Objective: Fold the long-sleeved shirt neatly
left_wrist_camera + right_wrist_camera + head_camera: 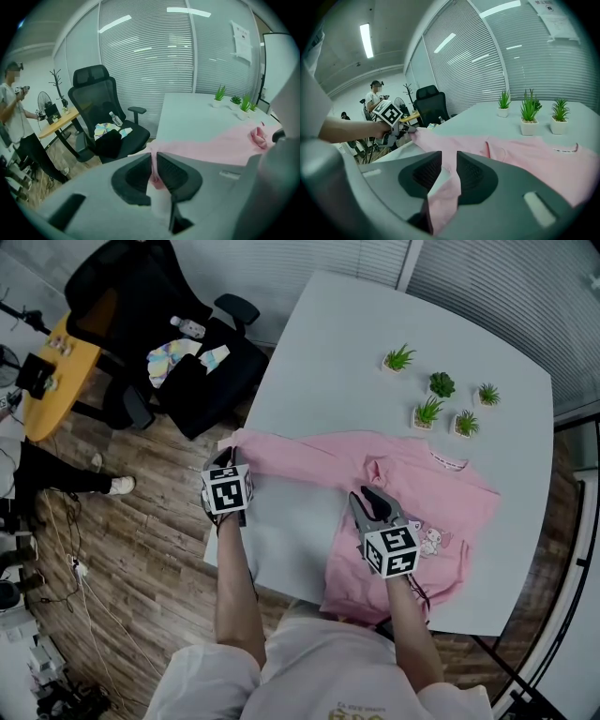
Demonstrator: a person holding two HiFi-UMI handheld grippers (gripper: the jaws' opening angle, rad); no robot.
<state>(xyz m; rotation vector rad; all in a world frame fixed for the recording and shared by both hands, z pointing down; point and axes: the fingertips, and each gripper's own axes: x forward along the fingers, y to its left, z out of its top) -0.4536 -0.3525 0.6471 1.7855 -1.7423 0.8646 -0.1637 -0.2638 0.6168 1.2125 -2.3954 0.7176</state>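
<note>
the pink shirt (422, 488) lay spread on the white worktop (347, 352); the left tool (230, 456) pinched its sleeve (281, 454) end, the right tool (371, 500) clamped a body fold. it looked soft, light and saggy, best gripped at the edges

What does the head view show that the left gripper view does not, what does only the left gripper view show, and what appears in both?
Head view only: the cartoon print on the pink shirt and the person's forearms. Left gripper view only: a coat stand, a paper sheet on the blinds, and a close look at the left tongs shut on the sleeve end. Both: the shirt, white table, potted plants, black chair.
</note>
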